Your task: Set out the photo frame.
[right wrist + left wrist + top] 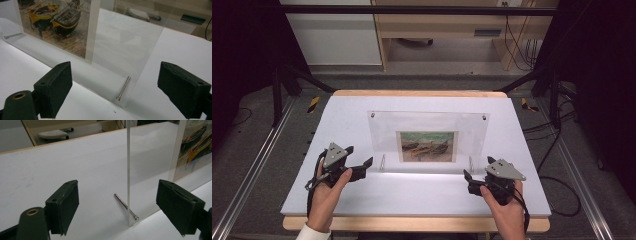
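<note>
Clear acrylic picture frame (428, 135) standing upright mid-worktop (362, 200), holding a print of beached boats (428, 146), propped on thin metal pegs (125, 206) at its lower corners.

Left claw (364, 167) hovering just off the frame's left end, jaws spread wide, gripping nothing. From the left gripper view, the panel's thin edge is lining up between the two jaws.

Right claw (469, 180) sitting near the right lower corner, also wide and empty; the corner and its peg (124, 88) are lying between its jaws.

Frame's long axis is running left to right across the worktop, so each hand is nearest its own end. Likely a two-handed pinch on both edges.
</note>
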Motion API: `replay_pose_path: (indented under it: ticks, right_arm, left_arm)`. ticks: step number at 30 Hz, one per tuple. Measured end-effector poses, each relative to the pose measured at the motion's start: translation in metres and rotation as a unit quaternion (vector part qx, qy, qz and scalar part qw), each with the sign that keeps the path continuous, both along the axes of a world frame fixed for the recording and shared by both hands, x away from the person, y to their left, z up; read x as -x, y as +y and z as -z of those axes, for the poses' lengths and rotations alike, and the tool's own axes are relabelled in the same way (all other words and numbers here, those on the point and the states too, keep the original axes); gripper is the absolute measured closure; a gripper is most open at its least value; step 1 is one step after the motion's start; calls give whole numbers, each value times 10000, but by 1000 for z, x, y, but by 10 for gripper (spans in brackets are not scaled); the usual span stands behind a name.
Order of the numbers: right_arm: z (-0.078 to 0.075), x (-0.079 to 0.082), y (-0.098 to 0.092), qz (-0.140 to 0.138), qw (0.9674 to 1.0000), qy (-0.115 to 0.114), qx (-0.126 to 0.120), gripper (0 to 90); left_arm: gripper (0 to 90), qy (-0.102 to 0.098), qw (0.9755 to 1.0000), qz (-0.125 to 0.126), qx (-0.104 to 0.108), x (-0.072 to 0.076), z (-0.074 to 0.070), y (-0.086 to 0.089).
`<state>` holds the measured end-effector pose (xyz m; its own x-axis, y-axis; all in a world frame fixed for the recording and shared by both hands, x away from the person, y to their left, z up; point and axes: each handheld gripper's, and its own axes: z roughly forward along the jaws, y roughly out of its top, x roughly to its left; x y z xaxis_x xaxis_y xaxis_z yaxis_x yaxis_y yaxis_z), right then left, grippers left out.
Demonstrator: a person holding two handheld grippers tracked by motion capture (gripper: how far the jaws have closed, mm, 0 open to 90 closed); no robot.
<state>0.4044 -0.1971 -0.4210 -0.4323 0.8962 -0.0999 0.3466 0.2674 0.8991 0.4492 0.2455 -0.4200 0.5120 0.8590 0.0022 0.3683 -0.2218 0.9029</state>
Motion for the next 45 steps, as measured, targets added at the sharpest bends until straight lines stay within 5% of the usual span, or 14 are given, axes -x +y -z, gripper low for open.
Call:
replay_pose_path:
  ticks: [14, 45]
  right_arm:
    - [-2, 11, 2, 22, 9998, -153, 102, 100]
    - [7, 32, -33, 290, 9995, 86, 77, 87]
  left_arm:
    - [184, 19, 10000, -49, -55, 7, -1, 6]
    - [119, -144, 9996, -114, -197, 14, 1, 26]
